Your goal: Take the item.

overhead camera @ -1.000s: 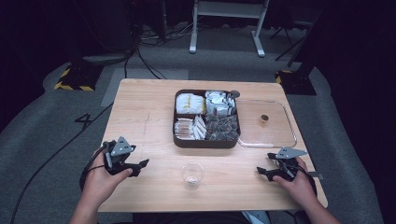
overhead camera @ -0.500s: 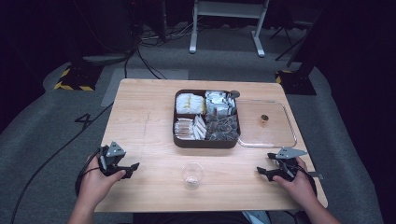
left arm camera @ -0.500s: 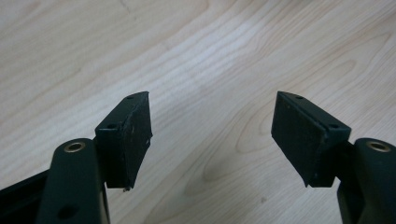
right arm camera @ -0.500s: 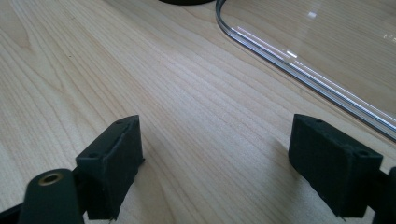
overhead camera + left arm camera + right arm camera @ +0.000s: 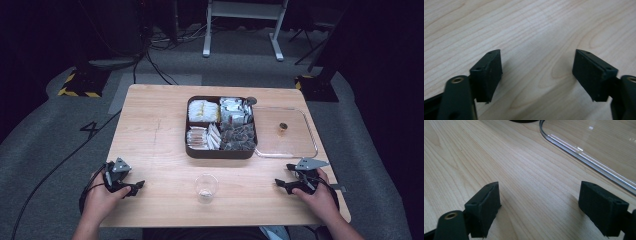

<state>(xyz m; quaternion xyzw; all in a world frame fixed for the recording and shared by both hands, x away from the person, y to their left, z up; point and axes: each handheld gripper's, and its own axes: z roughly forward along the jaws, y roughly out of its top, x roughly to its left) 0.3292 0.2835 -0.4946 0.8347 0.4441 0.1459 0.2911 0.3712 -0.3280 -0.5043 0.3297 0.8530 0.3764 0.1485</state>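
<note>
1. A small clear plastic cup (image 5: 206,187) stands upright on the worktop (image 5: 160,135), between the two sets of jaws and well apart from both.
2. The left gripper (image 5: 137,187) lies low on the worktop, in the person's left hand (image 5: 100,200), pointing toward the cup.
3. In the left gripper view, the left gripper's (image 5: 536,67) jaws stand wide apart and have just been opening. Only bare wood shows between them.
4. The right gripper (image 5: 280,185) rests on the worktop in the right hand (image 5: 317,197), pointing toward the cup from the other side.
5. In the right gripper view, the right gripper's (image 5: 539,200) jaws are also apart, with bare wood between them.
6. A flat clear lid (image 5: 285,134) lies just beyond the right jaws. Its rounded edge (image 5: 584,152) passes ahead of them without touching.
7. A small brown object (image 5: 283,127) sits on the lid.
8. Past the cup, away from both jaws, a dark four-compartment tray (image 5: 190,150) holds packets and touches the lid's edge.
</note>
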